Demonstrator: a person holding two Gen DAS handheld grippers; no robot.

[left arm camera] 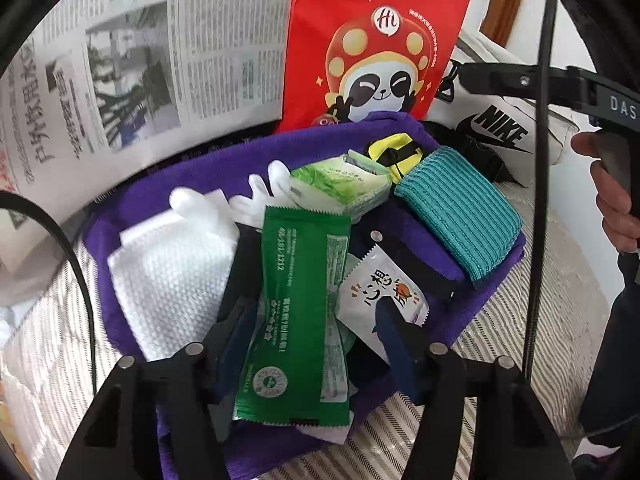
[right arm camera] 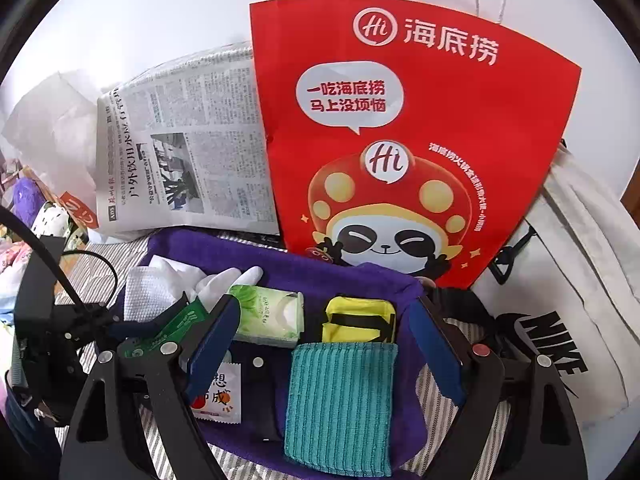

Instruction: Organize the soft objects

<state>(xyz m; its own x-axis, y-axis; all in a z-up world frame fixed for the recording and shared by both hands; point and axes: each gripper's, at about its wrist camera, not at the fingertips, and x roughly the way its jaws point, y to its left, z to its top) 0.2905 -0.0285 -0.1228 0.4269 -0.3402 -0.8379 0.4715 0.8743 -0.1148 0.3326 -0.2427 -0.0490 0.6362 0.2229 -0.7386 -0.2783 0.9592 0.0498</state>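
Observation:
A purple fabric bin (left arm camera: 160,184) (right arm camera: 280,256) holds several soft items. My left gripper (left arm camera: 312,308) is open, with a green packet (left arm camera: 296,280) (right arm camera: 176,328) lying loose between its blue pads. A white sachet with orange print (left arm camera: 376,292) (right arm camera: 218,396) sits by its right finger. A white textured cloth (left arm camera: 172,280), a white glove (left arm camera: 264,188) and a green tissue pack (left arm camera: 340,184) (right arm camera: 268,308) lie beyond. My right gripper (right arm camera: 324,308) stands open and holds nothing, above a teal ribbed cloth (right arm camera: 340,400) (left arm camera: 456,208) and a yellow pouch (right arm camera: 360,316).
A red paper bag with a panda (right arm camera: 400,140) (left arm camera: 380,40) stands behind the bin, and a newspaper (right arm camera: 180,152) leans to its left. A white Nike bag (right arm camera: 560,340) lies to the right. The bin rests on striped bedding (left arm camera: 500,340). A hand (left arm camera: 612,200) holds the right gripper.

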